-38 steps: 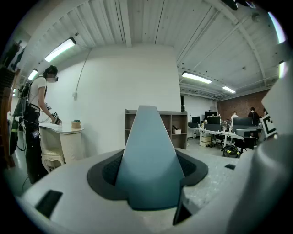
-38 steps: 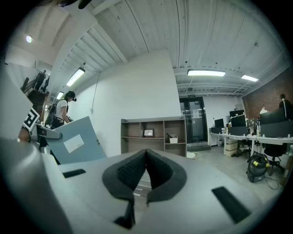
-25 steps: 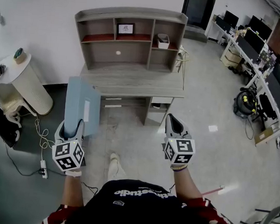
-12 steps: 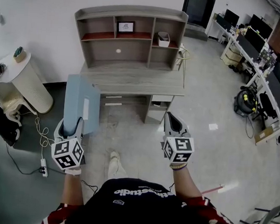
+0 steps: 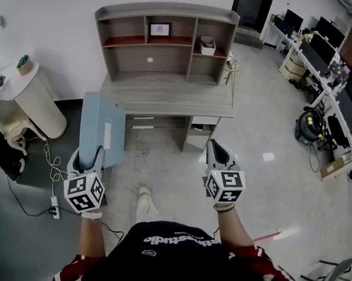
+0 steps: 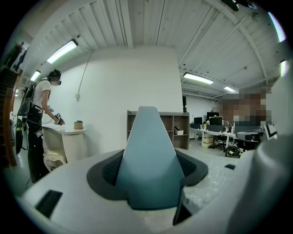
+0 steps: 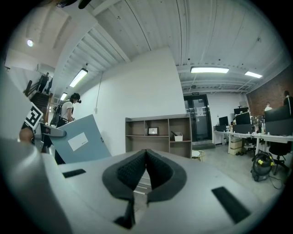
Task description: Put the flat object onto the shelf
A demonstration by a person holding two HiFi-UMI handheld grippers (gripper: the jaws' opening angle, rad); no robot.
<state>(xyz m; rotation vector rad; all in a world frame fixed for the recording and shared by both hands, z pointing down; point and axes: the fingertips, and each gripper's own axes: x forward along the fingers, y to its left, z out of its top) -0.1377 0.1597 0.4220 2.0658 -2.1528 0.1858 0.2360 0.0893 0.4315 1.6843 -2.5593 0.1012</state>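
Observation:
A flat light-blue folder (image 5: 103, 131) with a white label stands upright in my left gripper (image 5: 90, 159), which is shut on its lower edge. In the left gripper view the folder (image 6: 149, 155) fills the space between the jaws. It also appears at the left of the right gripper view (image 7: 78, 139). My right gripper (image 5: 216, 152) is shut and holds nothing; its pads (image 7: 145, 170) meet. The grey shelf unit (image 5: 165, 42) on a desk (image 5: 167, 97) stands ahead, some distance from both grippers.
The shelf holds a small framed picture (image 5: 160, 29) and a white box (image 5: 206, 48). A white round stand (image 5: 27, 98) is at the left, with cables and a power strip (image 5: 53, 209) on the floor. Office desks and a vacuum (image 5: 310, 126) are at the right. Another person (image 6: 39, 121) stands at the far left.
The desk and shelf have shifted slightly up and nearer in the head view. Both grippers keep nearly the same pose, the folder still held.

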